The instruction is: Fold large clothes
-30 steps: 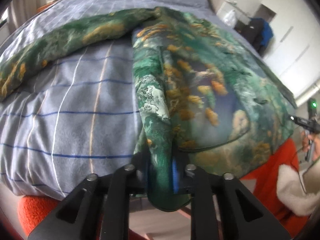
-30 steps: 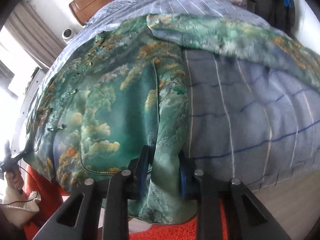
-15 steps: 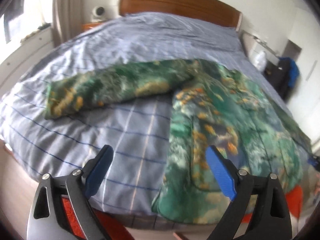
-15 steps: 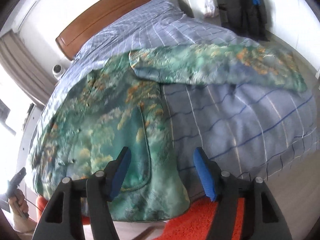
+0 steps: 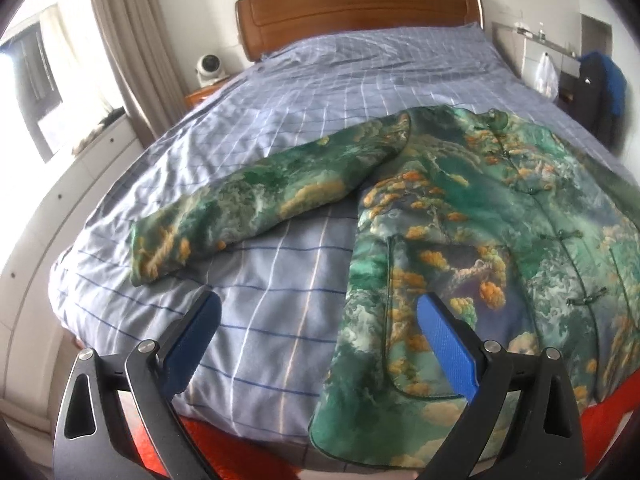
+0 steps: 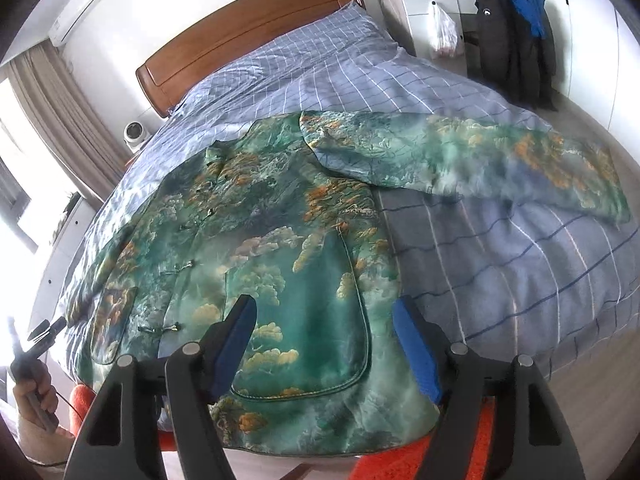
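Observation:
A green jacket (image 5: 500,220) printed with orange clouds lies front up on the bed, its knot buttons fastened. One sleeve (image 5: 256,208) stretches out to the left over the cover. My left gripper (image 5: 318,304) hangs above the hem corner, open wide, with nothing between its blue pads (image 5: 444,340). In the right wrist view the jacket (image 6: 280,240) fills the middle and its other sleeve (image 6: 480,160) lies out to the right. My right gripper (image 6: 325,308) hovers over the lower hem, its jaws opening, clear of the cloth.
The bed cover (image 5: 320,92) is blue-grey with a check pattern, below a wooden headboard (image 5: 360,8). An orange-red rug (image 6: 400,464) lies at the foot. A dark coat (image 6: 512,40) and a plastic bag (image 6: 442,32) hang at the right. A hand (image 6: 32,396) holds the other gripper's handle.
Both grippers have let go of the jacket's hem, opened and risen. Both views have tilted up, so the whole bed and headboard now show.

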`<state>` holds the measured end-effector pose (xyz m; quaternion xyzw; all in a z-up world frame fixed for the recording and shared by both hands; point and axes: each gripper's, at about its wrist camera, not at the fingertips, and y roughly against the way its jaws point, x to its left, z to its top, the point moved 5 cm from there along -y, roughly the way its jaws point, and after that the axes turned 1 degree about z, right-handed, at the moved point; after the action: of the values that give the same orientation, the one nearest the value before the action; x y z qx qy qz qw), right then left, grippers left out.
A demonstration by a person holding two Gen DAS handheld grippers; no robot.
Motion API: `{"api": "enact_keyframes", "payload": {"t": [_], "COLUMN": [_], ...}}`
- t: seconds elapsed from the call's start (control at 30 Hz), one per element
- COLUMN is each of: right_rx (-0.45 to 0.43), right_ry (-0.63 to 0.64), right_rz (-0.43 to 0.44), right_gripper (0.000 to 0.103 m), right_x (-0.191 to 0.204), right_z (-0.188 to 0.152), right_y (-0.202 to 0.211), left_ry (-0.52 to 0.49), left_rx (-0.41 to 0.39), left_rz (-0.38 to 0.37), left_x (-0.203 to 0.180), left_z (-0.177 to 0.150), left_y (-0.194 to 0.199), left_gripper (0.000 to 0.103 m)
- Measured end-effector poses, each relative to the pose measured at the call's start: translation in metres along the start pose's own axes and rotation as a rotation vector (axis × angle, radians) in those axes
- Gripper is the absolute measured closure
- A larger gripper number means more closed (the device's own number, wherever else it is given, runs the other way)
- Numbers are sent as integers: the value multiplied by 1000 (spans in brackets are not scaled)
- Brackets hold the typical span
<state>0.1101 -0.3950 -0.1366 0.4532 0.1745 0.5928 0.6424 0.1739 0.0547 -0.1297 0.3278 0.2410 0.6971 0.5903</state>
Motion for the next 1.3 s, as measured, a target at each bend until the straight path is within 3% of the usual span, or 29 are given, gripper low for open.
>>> {"api": "enact_keyframes", "payload": {"t": [0.27,0.33,0.43,0.57,0.67,0.87,1.07,1.13,1.17,1.2,1.3], "right_rx": [6,-3,-34,-164,-190,-149,-299,-310,-302,-289,-300], "right_ry": [-71,-111,-191,-359,-497,-779,-979,-976,-958,-933,-870], "right_rz": [-8,-6,-17,-93,-83,75,15,0,-30,-75,-134], "right_gripper": [33,33,33,33,33,33,35,45,62,87,92], "right_x": [-24,-38,-73,-152,-203,-254,-306,-314,-316,-316,-293], "right_z": [0,2,13,48,58,42,41,48,53,58,81], "right_y": [-6,-6,-1,36,53,22,2,-5,-8,-10,2], "left_ry": [-10,-6,28,16,56,179,170,187,210,224,285], "left_rx": [9,21,50,97,102,127,76,96,119,130,151], "left_rz": [10,-21,-129,-166,-197,-241,-173,-165,-164,-165,-186], "left_x": [-3,-3,-2,-3,-1,5,16,21,24,26,33], "left_z": [0,-3,-12,-26,-31,-28,-25,-29,-34,-36,-44], "left_y": [-2,-5,-9,-15,-15,-17,-7,-12,-17,-20,-25], "left_gripper": [3,1,1,1,1,1,1,1,1,1,1]}}
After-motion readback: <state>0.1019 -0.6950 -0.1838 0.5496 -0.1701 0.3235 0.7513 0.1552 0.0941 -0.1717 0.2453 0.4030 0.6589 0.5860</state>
